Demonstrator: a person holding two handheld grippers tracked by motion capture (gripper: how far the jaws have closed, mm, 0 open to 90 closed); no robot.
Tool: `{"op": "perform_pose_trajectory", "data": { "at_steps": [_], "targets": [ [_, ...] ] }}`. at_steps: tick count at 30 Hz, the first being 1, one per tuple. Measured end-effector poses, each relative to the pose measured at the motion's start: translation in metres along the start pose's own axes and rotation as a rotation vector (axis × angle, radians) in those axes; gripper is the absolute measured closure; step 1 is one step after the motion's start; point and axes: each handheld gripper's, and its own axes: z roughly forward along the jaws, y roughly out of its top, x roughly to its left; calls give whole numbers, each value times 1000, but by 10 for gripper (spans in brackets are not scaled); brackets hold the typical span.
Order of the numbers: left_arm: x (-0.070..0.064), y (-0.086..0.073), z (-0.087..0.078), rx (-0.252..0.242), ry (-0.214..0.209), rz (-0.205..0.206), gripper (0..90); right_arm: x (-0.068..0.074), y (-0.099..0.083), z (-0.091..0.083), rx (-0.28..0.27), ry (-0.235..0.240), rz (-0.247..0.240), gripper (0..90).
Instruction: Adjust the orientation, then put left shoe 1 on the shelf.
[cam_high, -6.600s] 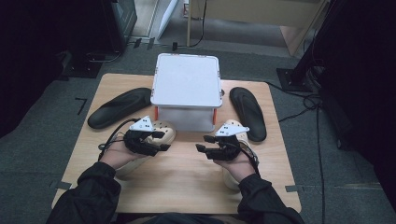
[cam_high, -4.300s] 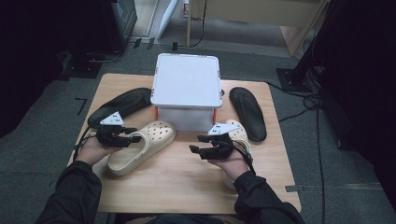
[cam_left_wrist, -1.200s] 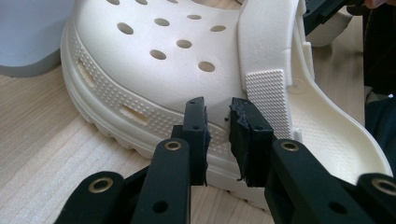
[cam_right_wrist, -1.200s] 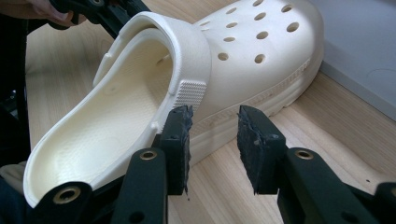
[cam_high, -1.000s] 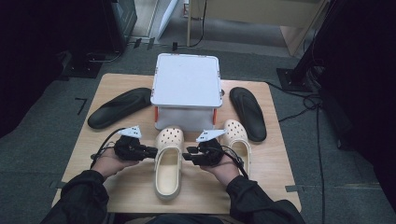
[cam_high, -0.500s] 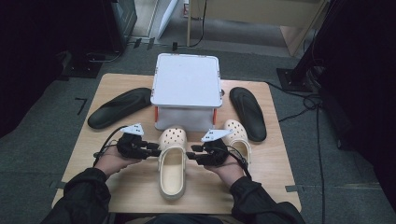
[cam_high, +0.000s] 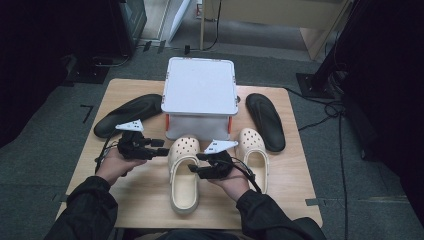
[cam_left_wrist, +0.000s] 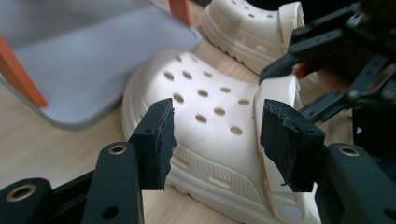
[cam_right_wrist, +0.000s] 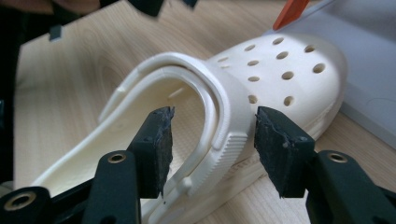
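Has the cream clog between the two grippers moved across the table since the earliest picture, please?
Yes. The cream clog has swung from lying slantwise left of centre to pointing toe-first at the white box, beside the other clog.

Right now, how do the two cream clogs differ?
The near clog sits between the left gripper and right gripper, both open; the far clog lies past the right hand, untouched and closer to the black insole. Both point toes toward the box.
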Motion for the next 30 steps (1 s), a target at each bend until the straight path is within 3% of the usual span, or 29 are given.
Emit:
{"op": "perform_pose_trajectory", "data": {
  "at_steps": [4,8,13,19,30],
  "targets": [
    [2,3,-3,8,22,20,449,-1,0,7,-3,-48,-10,453],
    [4,7,-5,15,54,38,449,-3,1,10,-16,-57,-2,435],
    [8,19,-7,-21,40,22,450,-3,0,13,-30,-81,0,425],
    [10,30,-10,-17,61,49,450,-3,2,10,-29,-96,9,511],
    [12,50,-30,-66,112,71,455,5,4,6,-19,-149,-56,614]
  ]
}}
